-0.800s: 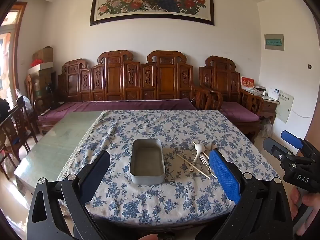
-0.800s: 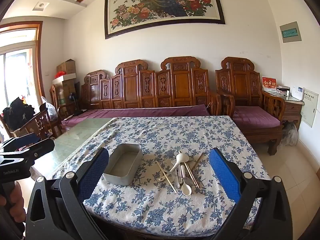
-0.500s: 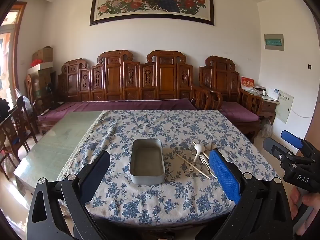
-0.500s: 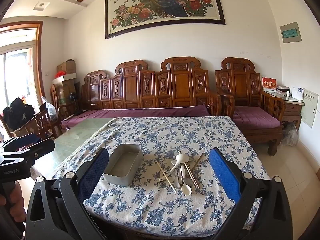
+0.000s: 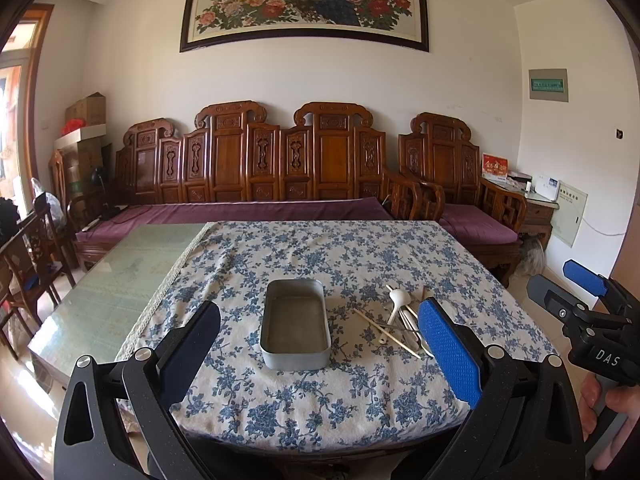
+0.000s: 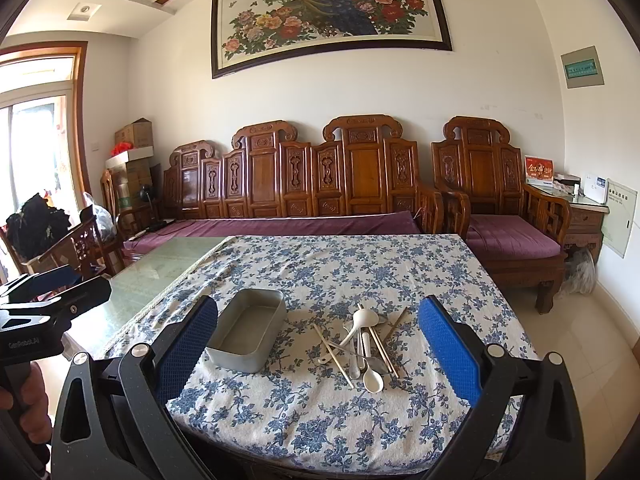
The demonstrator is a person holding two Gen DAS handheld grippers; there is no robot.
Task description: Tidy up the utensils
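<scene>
"DAS" on right gripper (image 5: 584,286); "GenRobot.AI" on left gripper (image 6: 56,286).

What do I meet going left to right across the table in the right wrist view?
Left tool, held off the table's left edge → bare glass tabletop → grey metal tin on the floral cloth → pile of spoons and chopsticks.

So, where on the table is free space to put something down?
Free: the cloth behind the tin, the front strip before it, and the uncovered glass tabletop to its left. Crowded: right of the tin, where the utensil pile lies crossed.
</scene>
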